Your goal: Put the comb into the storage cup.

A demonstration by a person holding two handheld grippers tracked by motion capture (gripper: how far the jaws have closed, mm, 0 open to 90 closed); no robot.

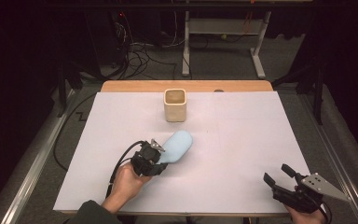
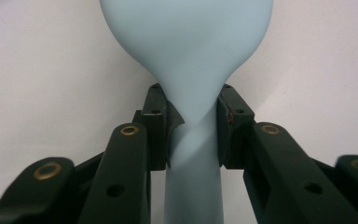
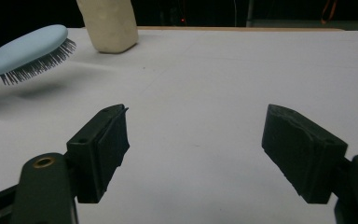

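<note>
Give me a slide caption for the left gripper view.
Left gripper clamps the light blue hairbrush by its handle above the white table.

Left gripper: black body, compact, with a thick black cable looping from its rear; a small grey metal piece sits on top. In the left gripper view its jaws are matte black linkage bars with brass-ringed pivot holes and small plain screw holes; rectangular black pads at the tips, one pad showing a reddish scuff along its edge. Left hand comes out of a dark sleeve, possibly green, hard to tell in the dim light. Right gripper: black, carrying a grey three-cornered plate with several small holes. In its own view, blocky black pads and one brass-ringed pivot.
</note>
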